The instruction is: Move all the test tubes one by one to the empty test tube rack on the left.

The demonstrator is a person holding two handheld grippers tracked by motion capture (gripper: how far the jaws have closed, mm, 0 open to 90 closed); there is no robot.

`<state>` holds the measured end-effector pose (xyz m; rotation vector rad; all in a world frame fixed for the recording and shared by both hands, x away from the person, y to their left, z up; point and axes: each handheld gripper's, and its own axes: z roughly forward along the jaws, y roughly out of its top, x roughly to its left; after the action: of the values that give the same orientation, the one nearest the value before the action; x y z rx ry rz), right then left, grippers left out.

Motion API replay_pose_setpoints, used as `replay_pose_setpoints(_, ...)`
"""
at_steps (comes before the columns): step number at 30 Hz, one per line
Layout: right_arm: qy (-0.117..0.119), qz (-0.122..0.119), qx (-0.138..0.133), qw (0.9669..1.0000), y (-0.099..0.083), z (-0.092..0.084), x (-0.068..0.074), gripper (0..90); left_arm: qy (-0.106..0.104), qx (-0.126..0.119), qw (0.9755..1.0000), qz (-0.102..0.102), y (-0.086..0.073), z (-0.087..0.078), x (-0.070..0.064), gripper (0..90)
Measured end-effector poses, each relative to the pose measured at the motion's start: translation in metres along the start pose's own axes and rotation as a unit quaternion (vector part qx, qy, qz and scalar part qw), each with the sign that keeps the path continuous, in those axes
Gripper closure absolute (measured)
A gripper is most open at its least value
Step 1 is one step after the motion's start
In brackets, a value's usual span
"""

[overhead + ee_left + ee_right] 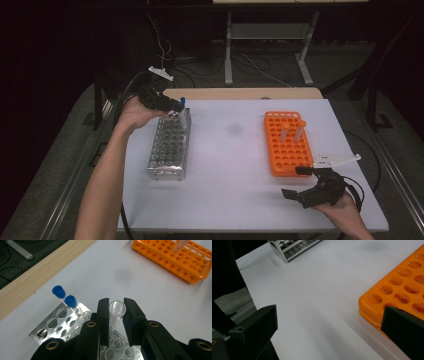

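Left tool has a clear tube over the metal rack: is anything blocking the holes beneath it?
Nothing visible. The left tool is shut on the clear tube above open holes of the metal rack. The two blue-capped tubes stand off to one side, apart from it.

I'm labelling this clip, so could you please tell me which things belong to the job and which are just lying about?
In the job:
clear tube
left gripper
steel rack
orange rack

Lying about:
blue-capped tubes
right gripper
wooden strip

Clear uncapped tube, upright over metal rack
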<state>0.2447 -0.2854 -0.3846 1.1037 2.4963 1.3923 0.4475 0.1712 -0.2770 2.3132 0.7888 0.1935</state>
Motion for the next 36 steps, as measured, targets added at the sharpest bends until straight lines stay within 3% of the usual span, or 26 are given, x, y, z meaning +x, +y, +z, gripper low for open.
replay_pose_setpoints(11,0.003,-0.001,-0.004,1.0000,-0.001,0.000,0.000,0.4,0.015,0.009,0.9997,-0.018,-0.011,0.021,0.016,75.0)
replay_pose_setpoints(15,0.003,-0.001,-0.004,1.0000,-0.001,0.000,0.000,0.4,0.007,0.008,0.9995,-0.030,-0.019,0.030,0.021,75.0)
replay_pose_setpoints(30,0.004,0.001,-0.001,1.0000,-0.002,0.001,0.000,0.4,-0.003,0.015,0.9993,-0.034,-0.036,0.049,0.022,74.0)
replay_pose_setpoints(36,0.005,0.000,0.000,1.0000,-0.002,0.002,-0.001,0.4,-0.017,0.009,0.9985,-0.051,-0.039,0.047,0.019,58.9)
